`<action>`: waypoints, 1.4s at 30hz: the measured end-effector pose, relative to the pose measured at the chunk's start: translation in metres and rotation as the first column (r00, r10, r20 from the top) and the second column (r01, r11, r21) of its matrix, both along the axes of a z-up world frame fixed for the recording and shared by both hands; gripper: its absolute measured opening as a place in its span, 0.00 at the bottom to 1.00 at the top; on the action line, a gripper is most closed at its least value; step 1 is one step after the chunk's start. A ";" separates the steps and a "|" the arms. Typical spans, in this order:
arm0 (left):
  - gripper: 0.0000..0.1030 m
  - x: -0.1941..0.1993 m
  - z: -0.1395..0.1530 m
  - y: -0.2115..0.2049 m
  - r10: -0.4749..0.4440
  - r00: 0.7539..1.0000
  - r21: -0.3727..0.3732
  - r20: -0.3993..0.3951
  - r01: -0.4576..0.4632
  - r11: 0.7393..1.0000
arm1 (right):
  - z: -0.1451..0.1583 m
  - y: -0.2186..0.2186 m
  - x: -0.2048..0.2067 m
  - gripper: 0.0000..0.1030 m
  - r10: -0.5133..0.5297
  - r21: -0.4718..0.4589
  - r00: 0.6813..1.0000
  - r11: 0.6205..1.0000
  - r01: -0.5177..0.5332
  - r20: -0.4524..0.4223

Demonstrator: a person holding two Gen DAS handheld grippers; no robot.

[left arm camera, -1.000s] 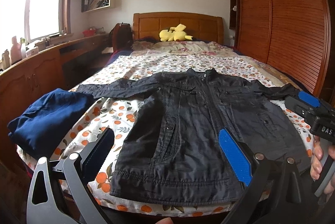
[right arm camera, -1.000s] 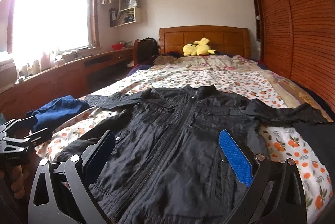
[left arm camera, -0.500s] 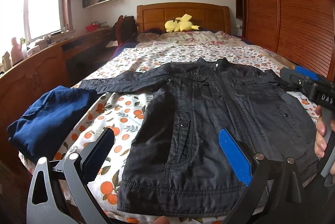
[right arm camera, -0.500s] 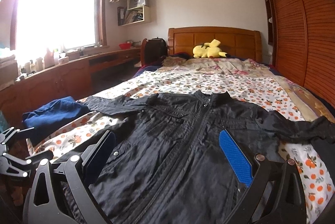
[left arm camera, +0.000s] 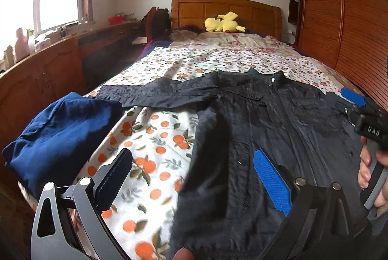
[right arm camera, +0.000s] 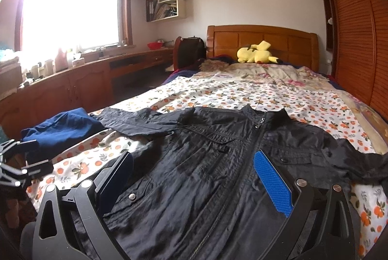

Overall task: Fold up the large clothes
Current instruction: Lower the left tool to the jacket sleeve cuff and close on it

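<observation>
A black zip jacket (left arm camera: pixel 266 129) lies face up and spread flat on the bed, collar away from me, its left sleeve (left arm camera: pixel 155 95) stretched out to the left. It also shows in the right wrist view (right arm camera: pixel 218 163), with the right sleeve (right arm camera: pixel 359 158) bunched at the right. My left gripper (left arm camera: pixel 191 175) is open and empty, hovering over the jacket's lower left edge. My right gripper (right arm camera: pixel 194 177) is open and empty over the jacket's front near the zip. The right gripper also shows in the left wrist view (left arm camera: pixel 359 109).
A folded dark blue garment (left arm camera: pixel 60 129) lies at the bed's left edge. The orange-print sheet (left arm camera: pixel 155 153) covers the bed. A yellow plush toy (left arm camera: pixel 223 23) sits by the wooden headboard. A wooden counter (right arm camera: pixel 84 80) runs along the left, a wardrobe (right arm camera: pixel 359 29) along the right.
Both grippers have shifted left and forward over the jacket; the left one now looks at the jacket's left side and the sheet. Both stay open and empty. The jacket has not moved.
</observation>
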State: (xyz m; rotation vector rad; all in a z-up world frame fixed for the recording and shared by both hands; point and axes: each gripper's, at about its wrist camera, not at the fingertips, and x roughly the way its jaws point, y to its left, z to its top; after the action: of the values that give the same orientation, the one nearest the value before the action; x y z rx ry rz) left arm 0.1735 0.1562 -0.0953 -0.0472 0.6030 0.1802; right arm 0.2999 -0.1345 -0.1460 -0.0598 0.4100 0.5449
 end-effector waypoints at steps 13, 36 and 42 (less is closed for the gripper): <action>0.98 0.086 -0.014 0.068 0.013 0.999 -0.055 -0.045 -0.016 0.998 | -0.049 0.012 0.045 0.94 0.000 -0.065 0.998 0.998 -0.004 -0.063; 0.65 0.257 -0.098 0.170 0.152 0.949 -0.234 -0.278 -0.220 0.947 | -0.069 0.006 0.060 0.94 -0.002 -0.052 0.992 0.999 -0.004 -0.125; 0.43 0.275 -0.105 0.182 0.191 0.940 -0.277 -0.283 -0.271 0.922 | -0.069 0.003 0.061 0.94 0.003 -0.038 0.992 0.999 -0.008 -0.129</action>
State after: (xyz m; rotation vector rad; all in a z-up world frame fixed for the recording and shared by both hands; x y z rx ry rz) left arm 0.4481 0.3386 -0.2003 -0.4112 0.8761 0.3242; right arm 0.3605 -0.1315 -0.2155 -0.0626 0.5463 0.5480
